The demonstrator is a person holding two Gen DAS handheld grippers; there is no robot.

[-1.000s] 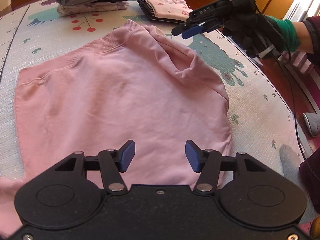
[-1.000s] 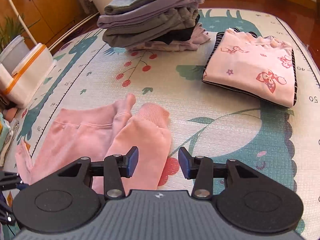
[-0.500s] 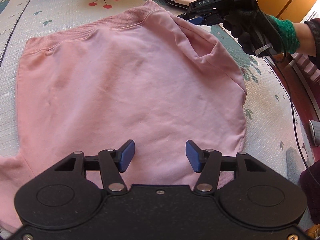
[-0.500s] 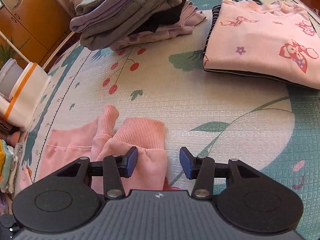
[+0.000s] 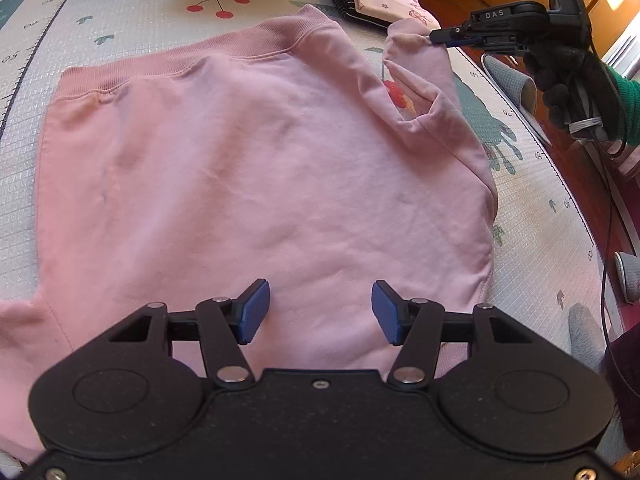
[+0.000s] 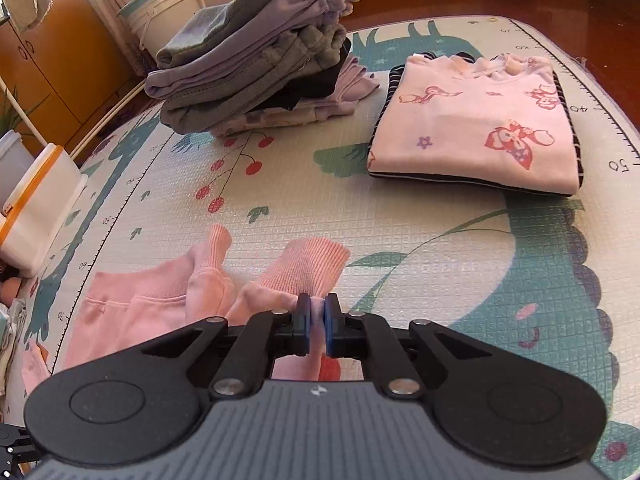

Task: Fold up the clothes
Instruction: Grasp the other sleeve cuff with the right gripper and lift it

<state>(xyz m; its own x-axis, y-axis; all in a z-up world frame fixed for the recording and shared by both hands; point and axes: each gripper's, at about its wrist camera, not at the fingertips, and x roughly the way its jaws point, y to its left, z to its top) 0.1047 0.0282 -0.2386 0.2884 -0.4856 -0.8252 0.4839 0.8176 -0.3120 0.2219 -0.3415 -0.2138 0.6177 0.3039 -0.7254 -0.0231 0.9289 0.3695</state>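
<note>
Pink sweatshirt (image 5: 248, 168): soft matt cloth, ribbed hem; mat (image 6: 460, 248): embossed foam.

Right wrist view. My right gripper (image 6: 316, 322) pinches the pink sleeve (image 6: 298, 276) just behind its ribbed cuff, both pads closed on fabric. Beyond, on the play mat (image 6: 440, 248), I see 2 piles: a tall grey stack (image 6: 256, 56) and a folded butterfly-print top (image 6: 476, 132), apparently atop a striped garment.

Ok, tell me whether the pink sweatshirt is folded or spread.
Mostly spread: the pink sweatshirt lies flat on the mat; only its sleeve is lifted, pinched by the right hand-held gripper.
</note>
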